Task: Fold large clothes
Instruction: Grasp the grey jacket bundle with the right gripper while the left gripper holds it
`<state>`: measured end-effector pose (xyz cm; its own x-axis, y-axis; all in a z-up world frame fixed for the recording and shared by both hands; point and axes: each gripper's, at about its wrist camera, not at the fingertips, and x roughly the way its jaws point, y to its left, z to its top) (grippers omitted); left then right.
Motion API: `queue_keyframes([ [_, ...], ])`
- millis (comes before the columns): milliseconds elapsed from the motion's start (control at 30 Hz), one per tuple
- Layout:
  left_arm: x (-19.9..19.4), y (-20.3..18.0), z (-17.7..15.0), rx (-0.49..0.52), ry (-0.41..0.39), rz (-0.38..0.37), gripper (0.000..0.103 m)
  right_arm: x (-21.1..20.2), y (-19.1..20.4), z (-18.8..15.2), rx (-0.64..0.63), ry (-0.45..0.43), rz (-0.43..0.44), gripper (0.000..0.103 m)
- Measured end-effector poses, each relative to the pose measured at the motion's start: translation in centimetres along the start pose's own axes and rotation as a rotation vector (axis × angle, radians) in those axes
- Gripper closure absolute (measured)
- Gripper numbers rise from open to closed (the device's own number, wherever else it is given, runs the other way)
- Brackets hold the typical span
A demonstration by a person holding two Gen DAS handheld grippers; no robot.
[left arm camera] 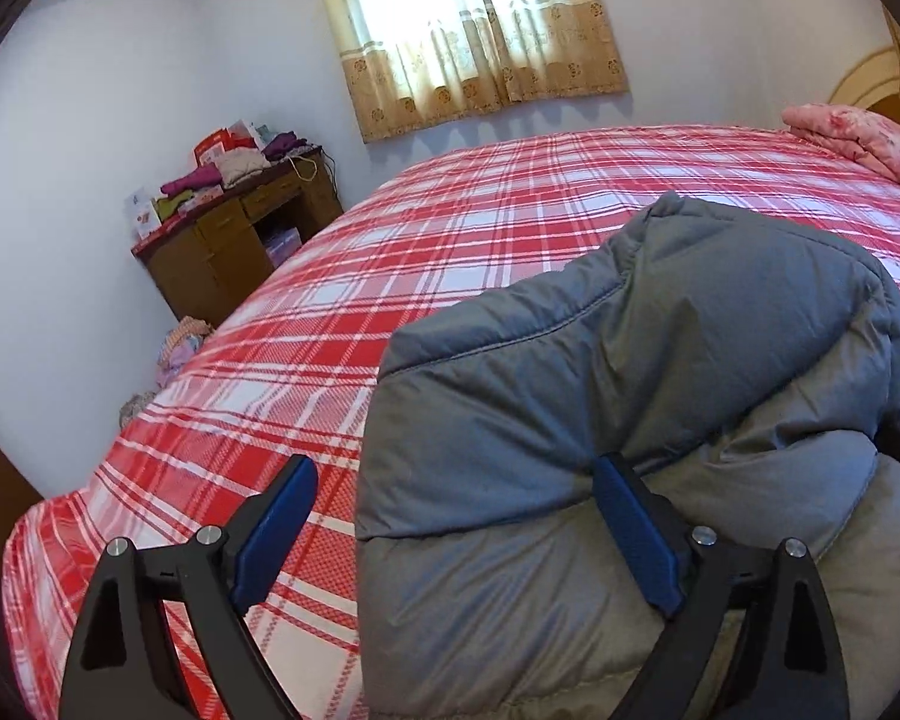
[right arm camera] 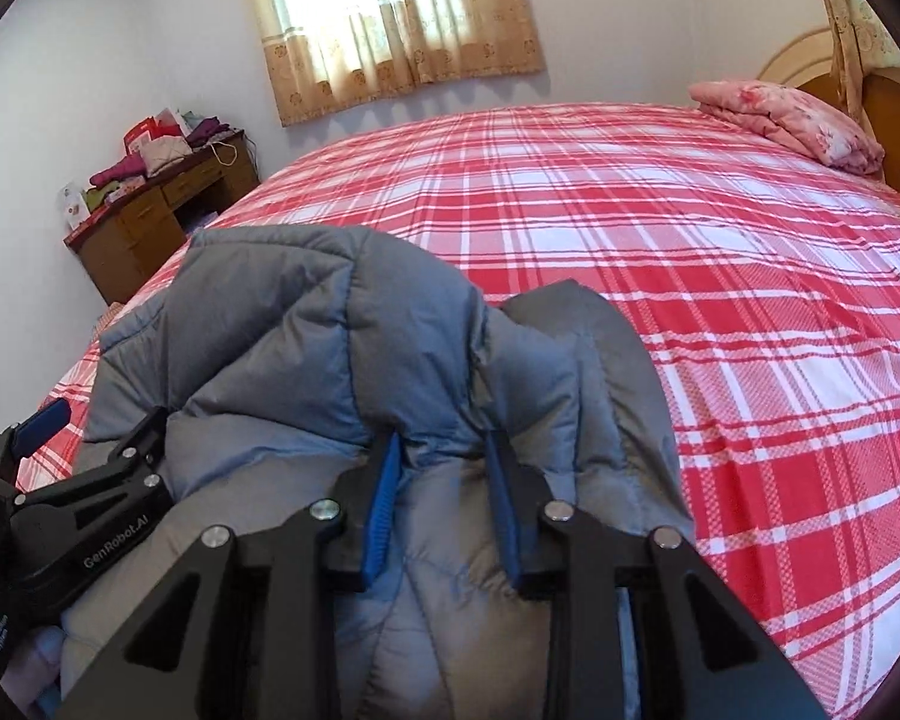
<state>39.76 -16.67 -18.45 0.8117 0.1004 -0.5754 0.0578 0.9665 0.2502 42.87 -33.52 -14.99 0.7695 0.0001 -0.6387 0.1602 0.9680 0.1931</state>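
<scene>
1. Two hand-held grippers work at the near edge of the bed, both over a grey puffer jacket [right arm camera: 306,324] that is bunched on the red plaid bedsheet [right arm camera: 750,300].
2. The right gripper [right arm camera: 444,456] has its blue pads drawn close together, and a fold of the jacket's quilted fabric is pinched between them; the cloth puckers at the pad tips.
3. The left gripper [left arm camera: 456,480] stands wide apart. Its left finger [left arm camera: 276,534] hangs over bare bedsheet, just beside the jacket's left edge, and its right finger lies against the jacket's surface, so that edge sits between the jaws without being clamped.
4. In the right wrist view the left gripper shows at the near left, its black body resting beside the jacket's lower left part.
5. The jacket rises in a puffy hump beyond both grippers, grey-blue on its upper panels and a paler grey below.
6. Farther off, the bedsheet stretches flat to the far side of the bed.
7. At the far right, a folded pink floral quilt [right arm camera: 792,120] lies by the wooden headboard [right arm camera: 894,114].
8. At the far left, a brown wooden desk [left arm camera: 234,240] stands against the wall with folded clothes piled on top.
9. On the far wall hangs a yellow patterned curtain [left arm camera: 474,36], lit from behind.
</scene>
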Motion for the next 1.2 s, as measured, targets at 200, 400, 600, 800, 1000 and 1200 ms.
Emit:
queue_keyframes([
  [200,0.7,0.3,-0.4,-0.029,0.017,-0.03,0.008,0.3,0.2,-0.2,-0.004,0.004,-0.007,0.072],
  [400,1.3,0.4,-0.4,-0.044,0.034,-0.052,0.007,0.7,0.3,-0.2,-0.011,0.018,-0.014,0.071],
  [600,1.7,0.5,-0.6,-0.052,0.048,-0.065,0.007,1.1,0.4,-0.3,-0.019,0.031,-0.022,0.07],
  [800,1.8,0.5,-0.8,-0.051,0.054,-0.065,0.006,1.2,0.6,-0.5,-0.024,0.032,-0.03,0.07],
  [1000,2.0,0.6,-0.8,-0.054,0.06,-0.07,0.006,1.4,0.9,-0.5,-0.036,0.043,-0.043,0.07],
  [1200,2.2,0.8,-0.9,-0.057,0.062,-0.074,0.005,1.6,1.1,-0.5,-0.042,0.046,-0.049,0.07],
])
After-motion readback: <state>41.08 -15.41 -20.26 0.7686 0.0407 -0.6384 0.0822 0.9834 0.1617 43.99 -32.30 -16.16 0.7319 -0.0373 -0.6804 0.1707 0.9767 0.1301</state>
